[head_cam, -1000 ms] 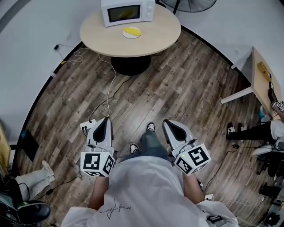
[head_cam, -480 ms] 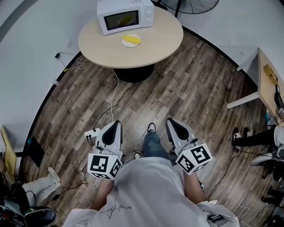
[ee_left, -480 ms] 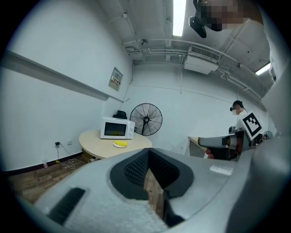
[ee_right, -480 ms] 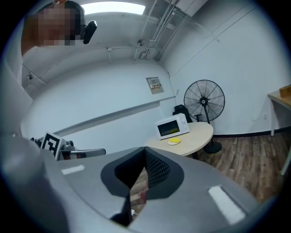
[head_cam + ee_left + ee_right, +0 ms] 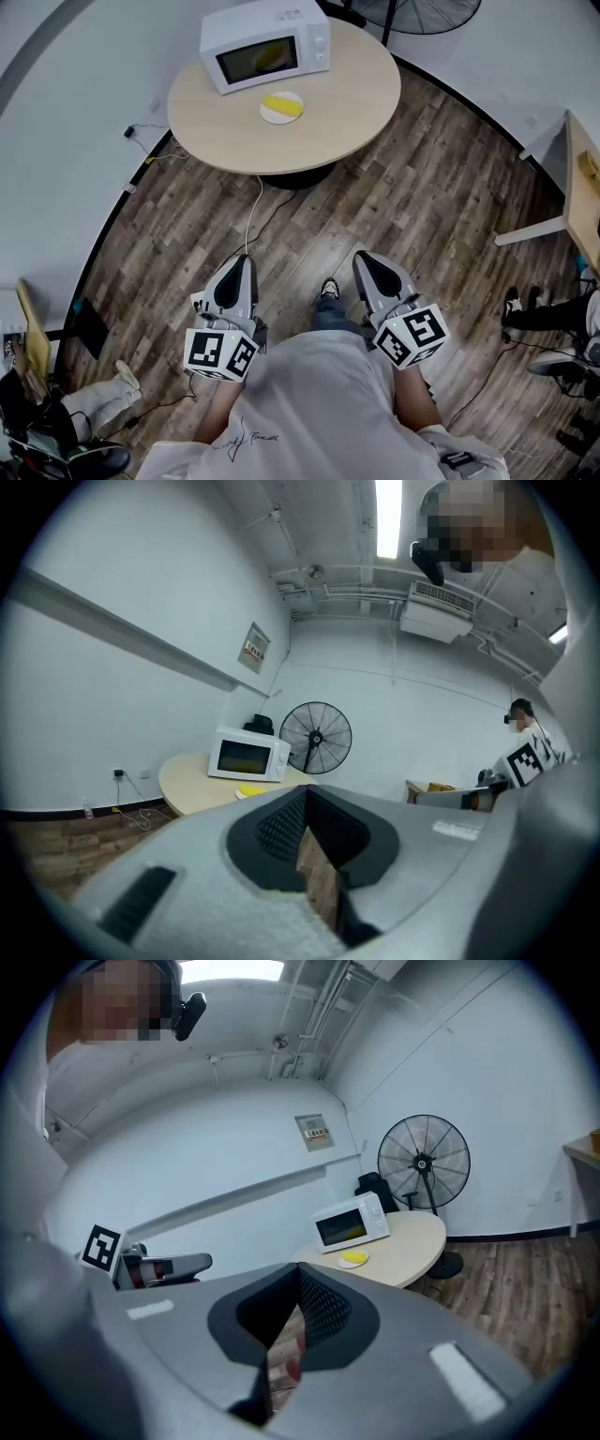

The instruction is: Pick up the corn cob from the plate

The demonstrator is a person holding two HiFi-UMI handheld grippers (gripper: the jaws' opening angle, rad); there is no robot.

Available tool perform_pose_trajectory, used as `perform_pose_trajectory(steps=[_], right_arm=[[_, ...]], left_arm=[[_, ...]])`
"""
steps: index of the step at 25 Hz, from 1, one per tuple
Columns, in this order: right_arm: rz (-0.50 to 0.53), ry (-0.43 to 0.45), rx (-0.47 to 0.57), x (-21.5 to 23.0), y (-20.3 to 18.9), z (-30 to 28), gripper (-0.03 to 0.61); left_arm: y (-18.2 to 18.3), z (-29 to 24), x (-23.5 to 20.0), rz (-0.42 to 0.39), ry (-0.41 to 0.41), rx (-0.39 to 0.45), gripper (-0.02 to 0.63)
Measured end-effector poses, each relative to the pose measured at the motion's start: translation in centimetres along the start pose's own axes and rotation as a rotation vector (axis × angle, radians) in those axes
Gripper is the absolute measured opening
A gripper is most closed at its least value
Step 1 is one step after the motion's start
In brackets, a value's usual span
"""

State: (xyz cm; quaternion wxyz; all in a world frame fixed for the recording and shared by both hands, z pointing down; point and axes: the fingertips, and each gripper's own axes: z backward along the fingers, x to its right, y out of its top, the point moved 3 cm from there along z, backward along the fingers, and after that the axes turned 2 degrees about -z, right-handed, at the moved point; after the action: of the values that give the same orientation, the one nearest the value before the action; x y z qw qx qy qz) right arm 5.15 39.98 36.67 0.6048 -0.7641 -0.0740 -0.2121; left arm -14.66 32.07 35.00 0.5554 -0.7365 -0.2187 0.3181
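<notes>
The yellow corn cob lies on a small white plate on the round wooden table, just in front of a white microwave. Both grippers are held low in front of my body, far short of the table, over the wood floor. My left gripper and my right gripper both point toward the table with jaws together and nothing between them. In the left gripper view the plate shows small beyond the left gripper. In the right gripper view the plate lies beyond the right gripper.
A standing fan is behind the table. A white cable runs across the floor from the table to a power strip by my left gripper. A desk stands at the right. Seated people's legs show at lower left and right.
I have walked toward the table. The table and plate have come nearer and sit lower in the head view. Both grippers travelled forward with me, jaws unchanged.
</notes>
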Motion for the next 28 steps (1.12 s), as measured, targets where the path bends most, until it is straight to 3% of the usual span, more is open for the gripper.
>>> perform_pose_trajectory(steps=[4,11,18,28], right_arm=[[0.000,0.015,-0.011,2.9,1.7,-1.9,0.014],[0.100,0.131,-0.079,5.5,3.7,-5.1,0.011],[0.060,0.132,-0.014,8.6,5.7,-5.9,0.011],[0.052,0.115,-0.030,10.4,6.2,-8.1,0.014]], left_arm=[[0.6,-3.3,-0.6,0.015,0.035,0.005,-0.006],[0.9,-7.8,-0.2,-0.009,0.049,0.001,0.000],[0.8,-9.4,-0.3,-0.063,0.088,-0.010,0.002],[0.9,-12.4,-1.4,-0.054,0.087,-0.027,0.002]])
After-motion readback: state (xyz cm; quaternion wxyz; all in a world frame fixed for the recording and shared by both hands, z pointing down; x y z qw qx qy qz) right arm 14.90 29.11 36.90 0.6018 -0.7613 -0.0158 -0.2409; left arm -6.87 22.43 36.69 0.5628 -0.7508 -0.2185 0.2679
